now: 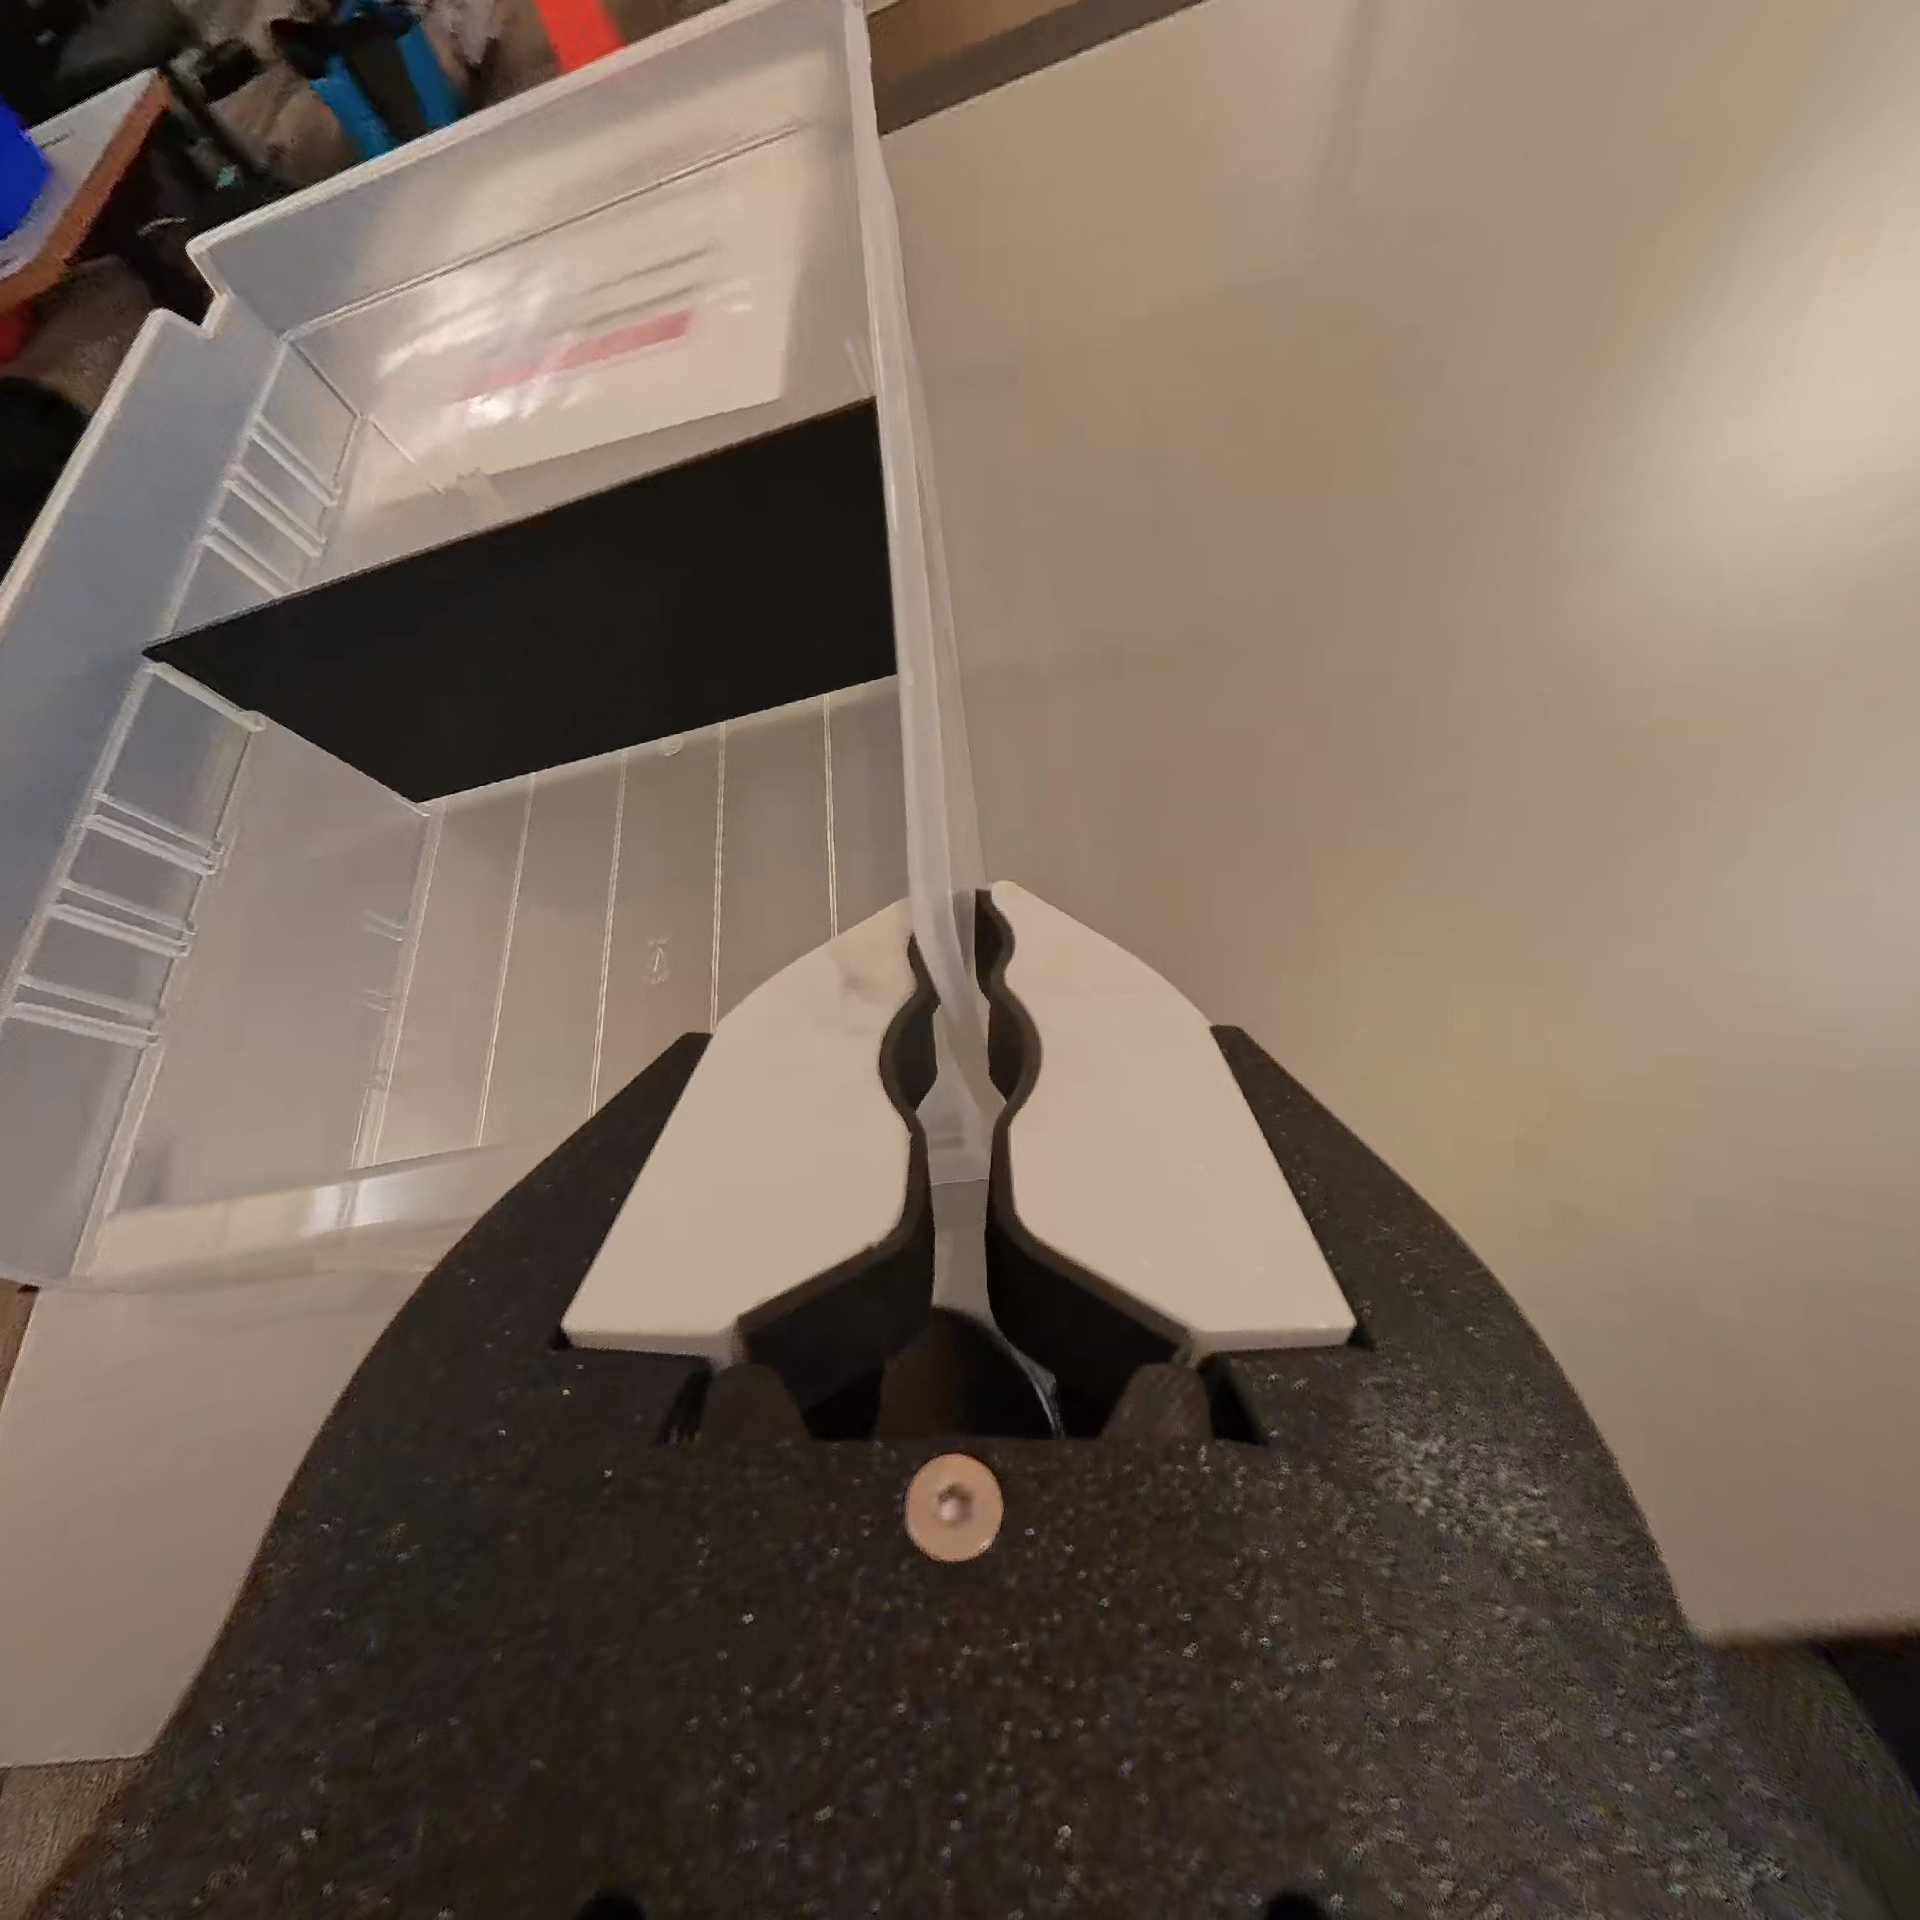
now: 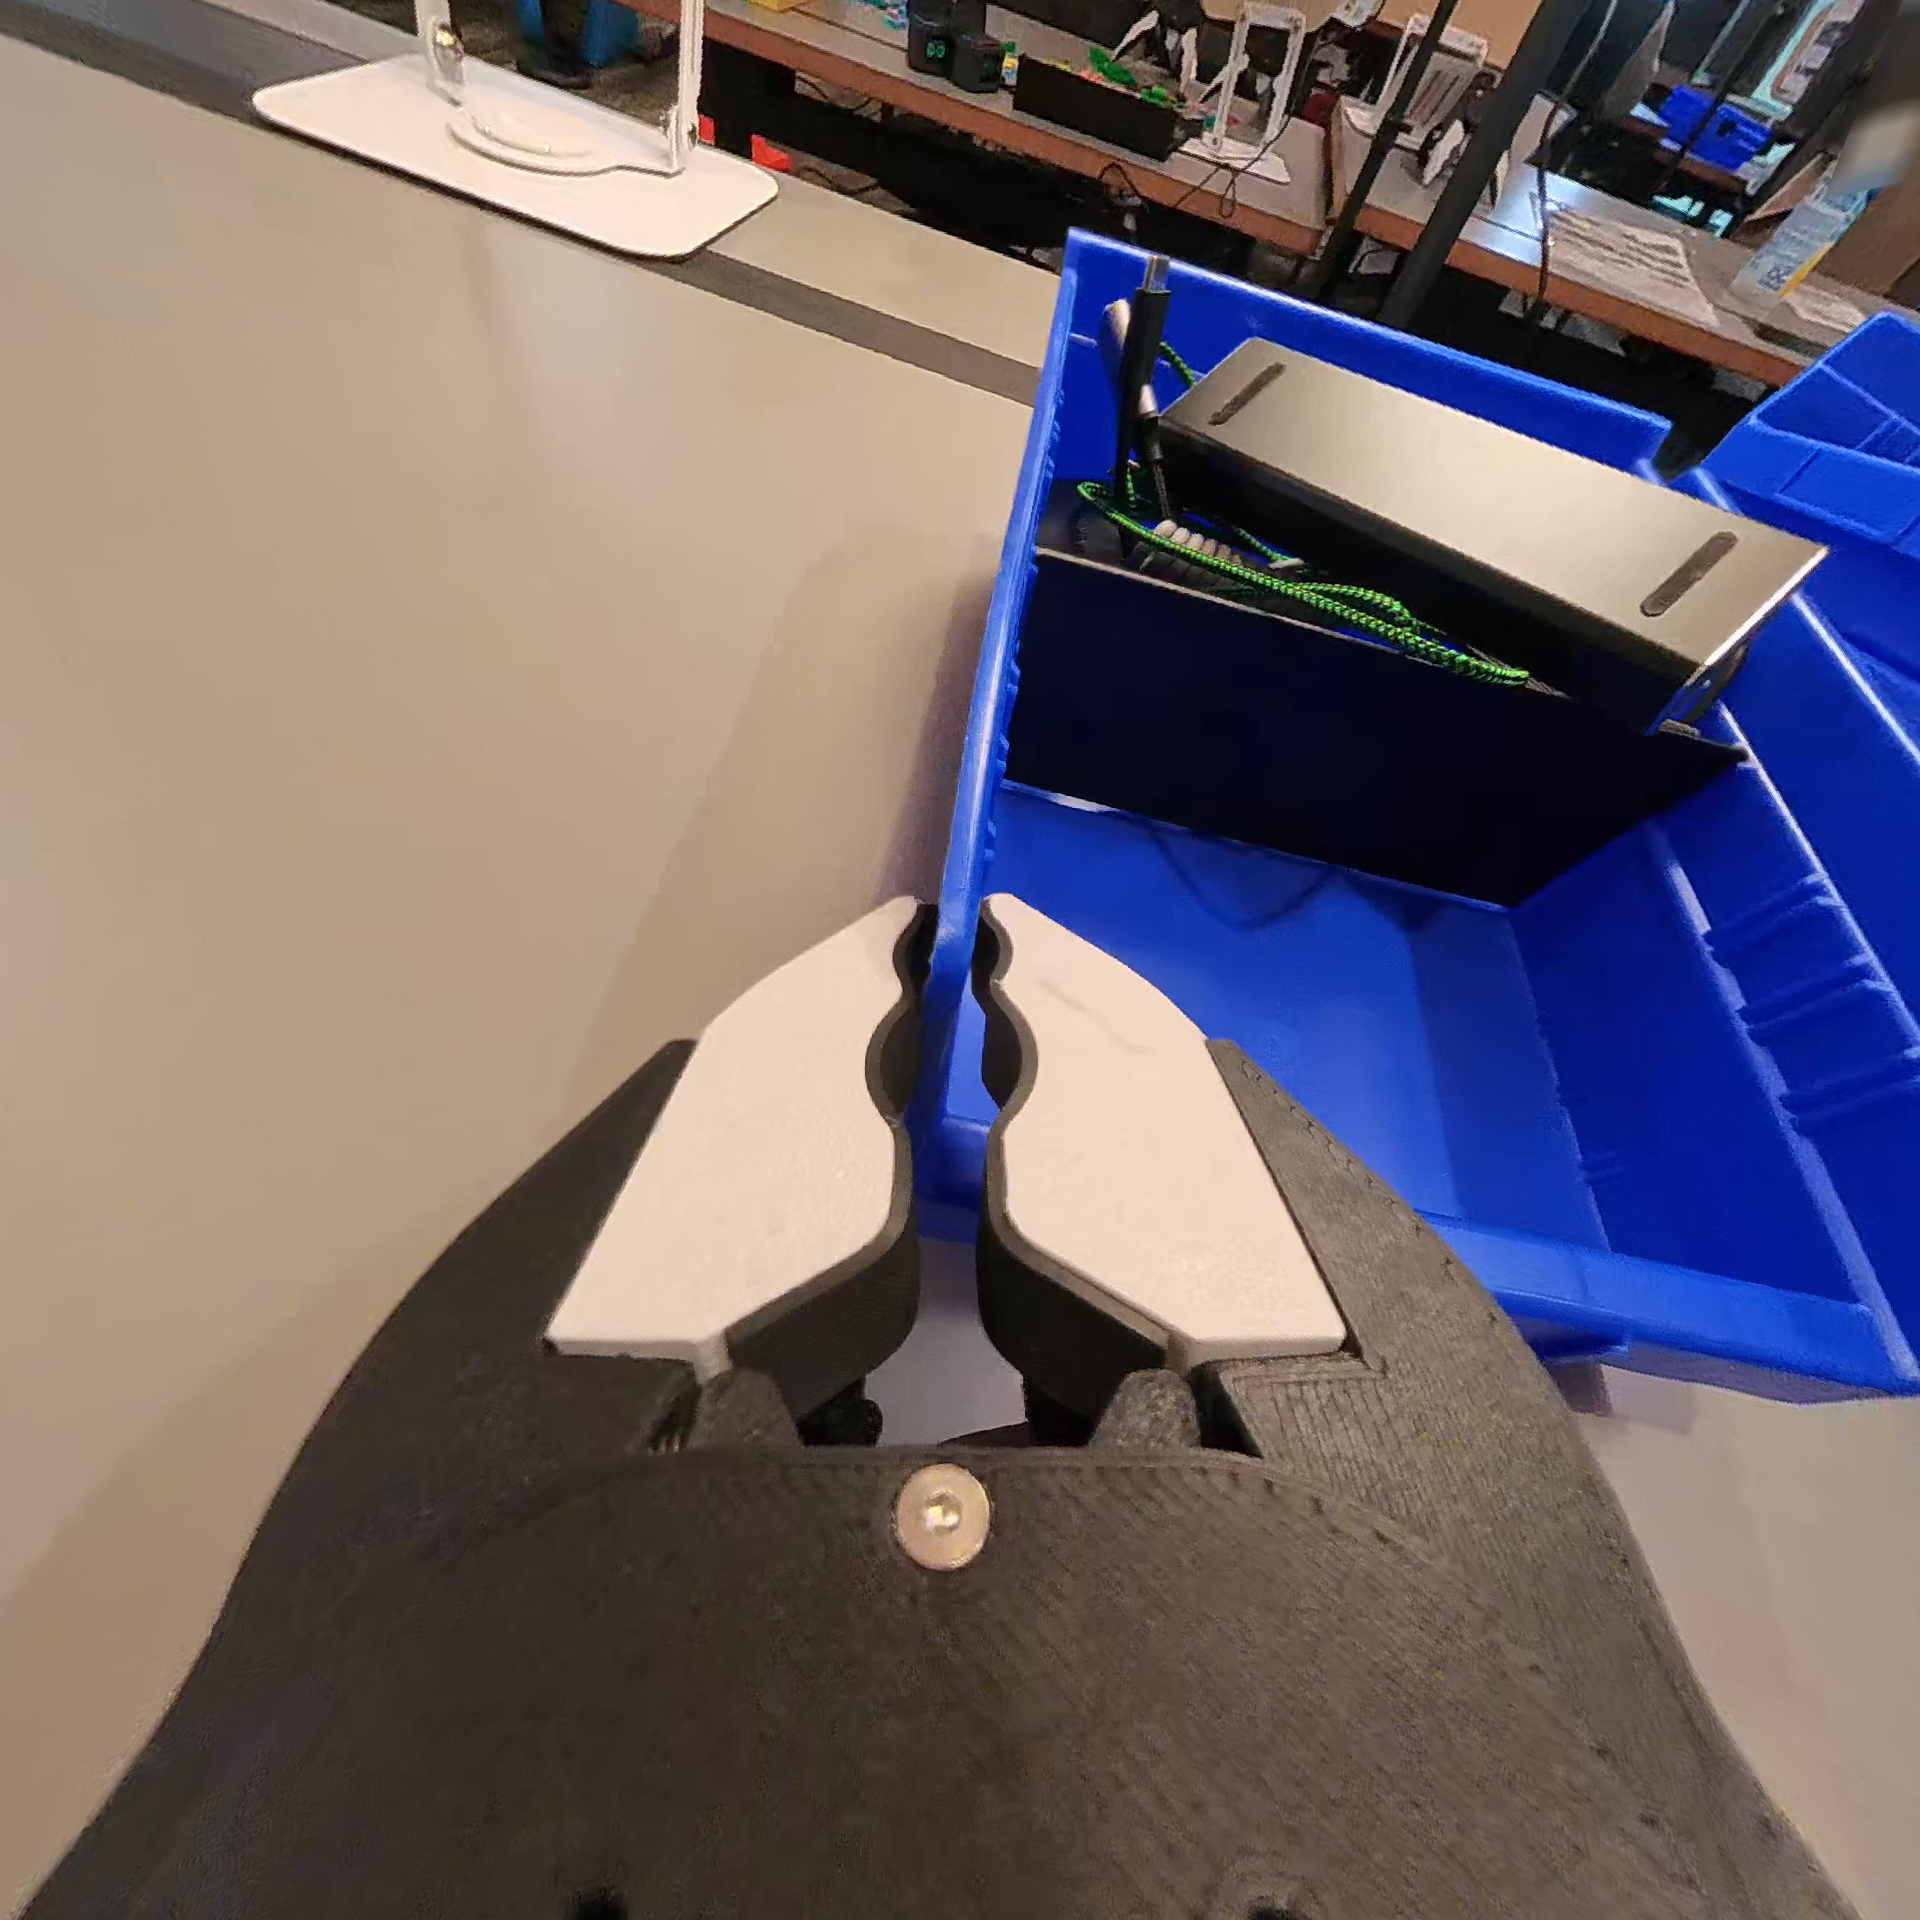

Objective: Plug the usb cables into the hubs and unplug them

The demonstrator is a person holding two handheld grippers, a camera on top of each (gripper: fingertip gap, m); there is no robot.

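Observation:
In the left wrist view my left gripper (image 1: 954, 914) is shut on the right side wall of a clear plastic bin (image 1: 904, 582). A black divider (image 1: 540, 644) splits the bin; both halves look empty. In the right wrist view my right gripper (image 2: 954, 925) is shut on the left side wall of a blue plastic bin (image 2: 971, 790). Behind that bin's black divider (image 2: 1351, 748) a black hub (image 2: 1475, 520) leans against the far wall, with green-and-black braided cables (image 2: 1299, 597) and a black USB plug (image 2: 1148, 312) sticking up. The blue bin's near half is empty.
Both bins sit on a pale grey table (image 2: 468, 623). A white stand base (image 2: 540, 156) is at the table's far edge. A second blue bin (image 2: 1839, 436) sits to the right. Cluttered benches (image 2: 1247, 125) stand behind. There is about 70 cm between the tips of the two grippers.

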